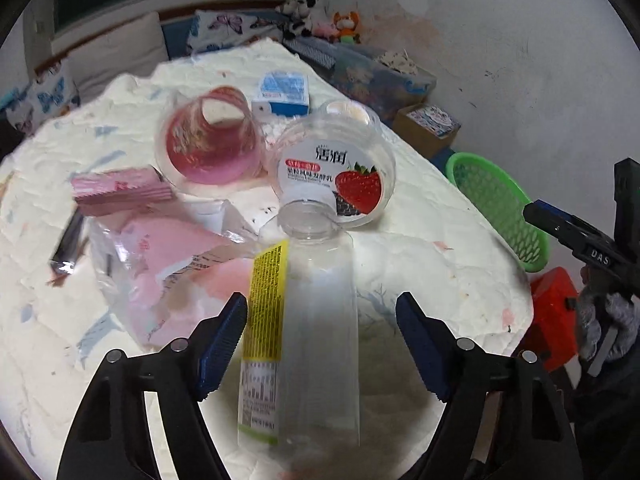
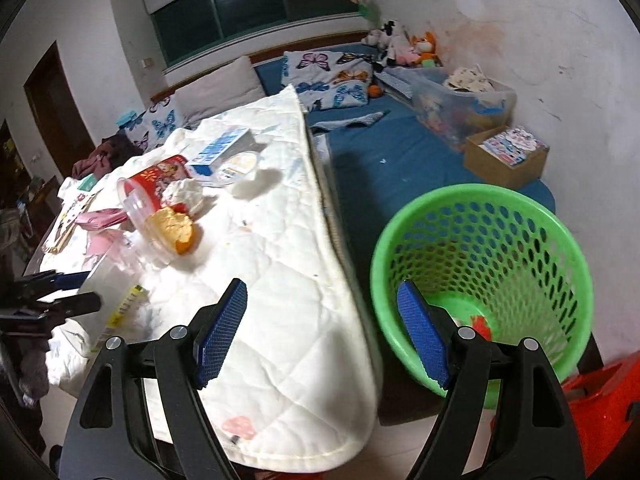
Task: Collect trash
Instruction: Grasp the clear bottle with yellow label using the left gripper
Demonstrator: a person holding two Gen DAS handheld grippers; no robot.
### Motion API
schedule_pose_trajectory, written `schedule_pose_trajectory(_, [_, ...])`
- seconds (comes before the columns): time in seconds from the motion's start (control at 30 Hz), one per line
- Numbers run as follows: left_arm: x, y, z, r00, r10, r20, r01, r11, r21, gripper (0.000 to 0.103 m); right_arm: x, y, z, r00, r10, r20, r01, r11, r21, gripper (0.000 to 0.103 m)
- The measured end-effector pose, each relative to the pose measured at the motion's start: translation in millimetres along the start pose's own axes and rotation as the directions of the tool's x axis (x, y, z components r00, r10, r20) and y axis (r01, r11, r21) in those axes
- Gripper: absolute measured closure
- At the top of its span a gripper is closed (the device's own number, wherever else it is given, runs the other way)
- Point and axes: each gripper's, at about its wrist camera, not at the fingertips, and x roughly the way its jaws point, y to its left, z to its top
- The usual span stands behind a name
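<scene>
Green basket [image 2: 484, 276] holds one red scrap; left hand-held gripper [image 1: 322, 320] straddles the clear bottle [image 1: 316, 320], unclenched; right hand-held gripper [image 2: 322, 308] released, empty over the bench [image 2: 288, 280] edge.

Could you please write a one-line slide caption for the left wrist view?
Open left gripper straddles a clear plastic bottle lying on the white quilt, amid cups and wrappers.

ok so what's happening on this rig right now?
A person is clearing trash off a quilt-covered table with two handheld grippers. The left gripper straddles a clear plastic bottle lying on the quilt, jaws open, not yet pressing on it. The right gripper is open and empty, between the table edge and the green basket. Cups, a carton and wrappers remain on the table.
</scene>
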Motion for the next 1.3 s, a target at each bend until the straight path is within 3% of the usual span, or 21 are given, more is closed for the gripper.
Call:
schedule_pose_trajectory(0.27, [18.4, 14.0, 2.8, 0.998, -0.011, -0.059, 0.008, 0.999, -0.046, 0.030, 6.4, 5.5, -0.1, 1.000, 0.022, -0.005, -0.022, 1.000, 0.002, 0.025])
schedule_pose_trajectory(0.5, [14.1, 3.1, 2.3, 0.999, 0.010, -0.038, -0.011, 1.000, -0.026, 0.049, 11.0, 5.1, 0.7, 1.000, 0.021, -0.014, -0.021, 1.000, 0.000, 0.025])
schedule_pose_trajectory(0.73, [14.4, -13.3, 10.3, 0.999, 0.030, -0.038, -0.029, 0.999, 0.035, 0.049, 13.8, 14.5, 4.7, 0.999, 0.048, -0.014, -0.049, 0.999, -0.017, 0.025])
schedule_pose_trajectory(0.93, [27.7, -15.6, 12.2, 0.997, 0.033, -0.073, -0.031, 0.999, 0.023, 0.054, 15.3, 32.9, 9.2, 0.997, 0.081, -0.019, -0.082, 0.994, -0.068, 0.025])
schedule_pose_trajectory(1.07, [29.0, -21.4, 10.3, 0.997, 0.049, -0.067, -0.046, 0.998, 0.044, 0.060, 18.2, 43.5, 12.8, 0.995, 0.099, -0.022, -0.100, 0.991, -0.093, 0.025])
schedule_pose_trajectory(1.3, [17.9, -16.9, 5.2, 0.997, 0.063, -0.035, -0.062, 0.998, 0.024, 0.060, 23.9, 64.8, 15.8, 0.990, 0.137, -0.036, -0.140, 0.979, -0.145, 0.029])
